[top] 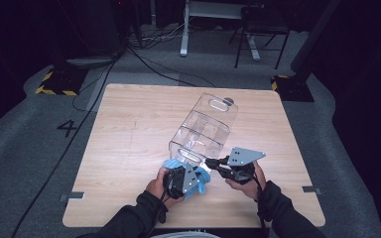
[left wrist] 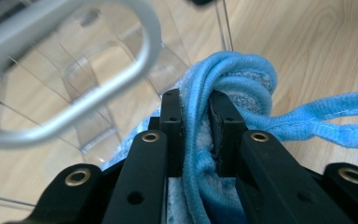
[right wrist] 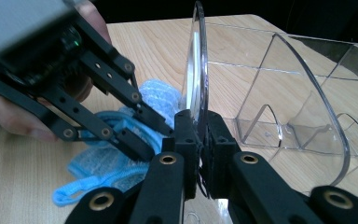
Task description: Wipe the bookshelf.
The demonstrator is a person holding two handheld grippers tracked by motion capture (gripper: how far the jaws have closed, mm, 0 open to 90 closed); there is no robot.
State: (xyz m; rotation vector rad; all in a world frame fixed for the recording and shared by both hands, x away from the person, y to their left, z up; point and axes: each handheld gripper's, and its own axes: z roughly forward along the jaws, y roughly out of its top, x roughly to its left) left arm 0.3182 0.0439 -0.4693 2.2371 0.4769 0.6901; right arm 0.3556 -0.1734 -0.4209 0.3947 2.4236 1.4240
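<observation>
Clear plastic divided organiser bin (top: pixel 206 129) with slot handles lies on the light wooden table (top: pixel 129 148), running from near the far edge's middle down toward the near edge, a bit right of centre. Inner partitions visible through the walls.

Left gripper (top: pixel 184 179), near the table's near edge, has its black jaws pinched on a bunched light-blue terry cloth with corded hem (left wrist: pixel 228 84); in the left gripper view the blue cord loops sit squeezed between the pads, and a strip of hem trails off to the right over the wood. The cloth (top: pixel 203 181) rests just at the near end of the bin, touching or almost touching it, cannot tell which. The bin's slot handle (left wrist: pixel 74 79) looms close above the left jaws.

Right gripper (top: pixel 218 166), just right of the left one, has its jaws pressed onto the thin clear wall (right wrist: pixel 198 79) at the bin's near end; the wall edge runs up from between the pads in the right gripper view. The left gripper (right wrist: pixel 135 135) with the cloth (right wrist: pixel 102 163) shows there just beside that wall.
</observation>
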